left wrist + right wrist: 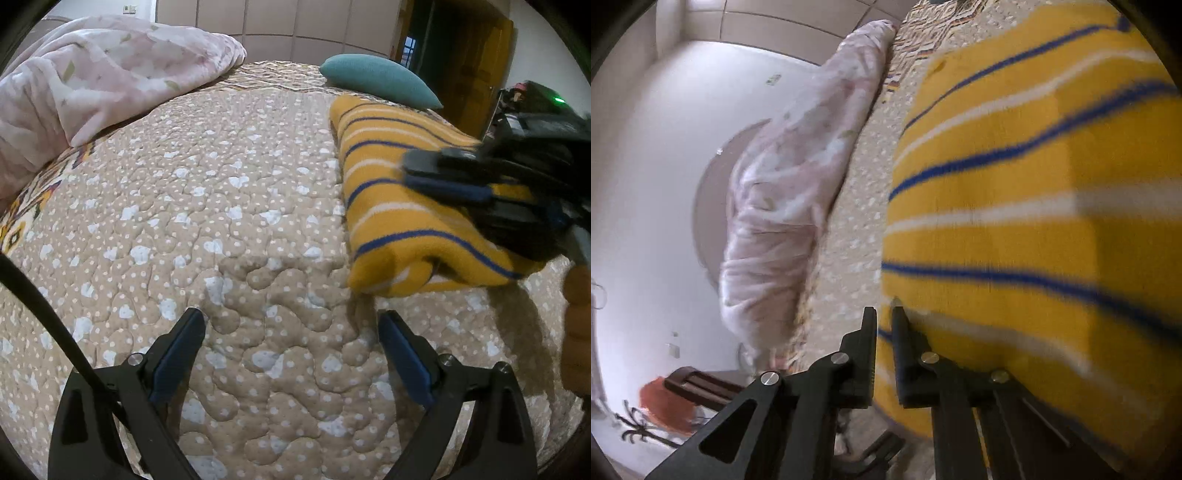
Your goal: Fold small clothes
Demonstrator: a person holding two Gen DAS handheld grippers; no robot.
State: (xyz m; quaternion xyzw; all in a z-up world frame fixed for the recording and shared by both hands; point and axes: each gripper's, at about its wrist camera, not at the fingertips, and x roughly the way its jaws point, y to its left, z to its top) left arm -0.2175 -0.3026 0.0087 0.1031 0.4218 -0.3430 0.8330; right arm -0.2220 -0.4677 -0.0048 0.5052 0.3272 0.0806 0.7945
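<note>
A: R gripper [884, 314] is sitting over the folded striped garment [399, 206], jaws drawn nearly together. In its own view the tips are lying right at the cloth's near-left edge, but I can't tell if any fabric is pinched between them. Blur's heavy there.

B: L gripper [291, 321]?

A: Jaws standing wide apart, nothing between them, hovering over bare quilt [221, 221] just short of the garment's front corner.

B: Where's the garment lying?

A: Right side of the bed, on the quilt, teal pillow [380, 79] beyond its far end, pink blanket [103, 74] well apart on the left.

B: Which way's it running?

A: Long axis is going from the near edge of the bed away toward the pillow. Stripes are crossing it, roughly. Rolled fold edge is facing the bed's middle; open layers are showing at the near end.

B: Risks?

A: Judging only: if R is gripping just the top layer, any pull is likely peeling the fold open. If it's gripping nothing, pressing sideways is prob. skewing the bundle. Near end is already gaping a bit, so layers could be slipping apart. L is too far off to be pinning anything.
</note>
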